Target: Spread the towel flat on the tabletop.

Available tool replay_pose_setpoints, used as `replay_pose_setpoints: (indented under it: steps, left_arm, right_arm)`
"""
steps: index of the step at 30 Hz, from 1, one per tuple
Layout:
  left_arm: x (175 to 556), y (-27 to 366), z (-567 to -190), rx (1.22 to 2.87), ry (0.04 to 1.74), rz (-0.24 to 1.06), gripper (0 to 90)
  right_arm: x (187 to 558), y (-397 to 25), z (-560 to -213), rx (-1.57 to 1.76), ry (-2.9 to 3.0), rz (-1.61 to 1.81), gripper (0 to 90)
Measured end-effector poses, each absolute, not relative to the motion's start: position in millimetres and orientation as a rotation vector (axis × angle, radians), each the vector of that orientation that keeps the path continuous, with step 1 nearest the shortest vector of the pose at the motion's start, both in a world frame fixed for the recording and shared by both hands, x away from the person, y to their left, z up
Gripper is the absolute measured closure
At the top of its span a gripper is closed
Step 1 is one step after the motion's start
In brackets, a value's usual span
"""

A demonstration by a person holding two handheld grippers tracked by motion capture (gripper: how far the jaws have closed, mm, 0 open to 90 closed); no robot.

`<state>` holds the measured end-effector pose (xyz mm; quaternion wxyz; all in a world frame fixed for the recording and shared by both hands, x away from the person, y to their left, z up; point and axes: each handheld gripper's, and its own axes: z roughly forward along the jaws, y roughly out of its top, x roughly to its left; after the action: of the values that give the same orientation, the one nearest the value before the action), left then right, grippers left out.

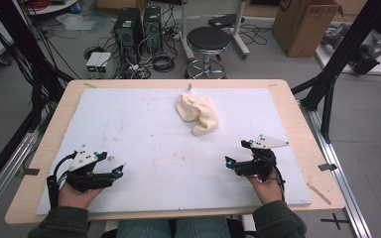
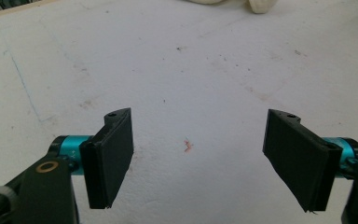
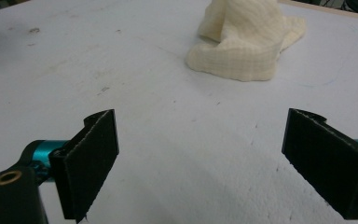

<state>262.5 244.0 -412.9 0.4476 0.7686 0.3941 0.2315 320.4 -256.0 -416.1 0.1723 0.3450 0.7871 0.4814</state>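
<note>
Crumpled cream waffle-weave cloth (image 1: 198, 113) at far centre of white foam board (image 1: 144, 148), cut off in left gripper view, left gripper (image 1: 119, 170) and right gripper (image 1: 228, 161) — jaws spread wide, empty — well apart from cloth.

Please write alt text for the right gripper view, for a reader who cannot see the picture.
A crumpled cream cloth lies on a white table surface, ahead of the right gripper and apart from it. The gripper's two black jaws rise from the bottom edge, wide open, with nothing between them.
</note>
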Motion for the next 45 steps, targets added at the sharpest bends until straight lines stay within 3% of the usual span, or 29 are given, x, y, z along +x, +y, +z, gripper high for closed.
replay_pose_setpoints:
  steps: [45]
  left_arm:
    - [268.1,246.7,-411.6,1.88,0.977,0.57,24.9]
  right_arm:
    - [433.1,-211.5,-379.0,1.024,2.281,1.293,10.3]
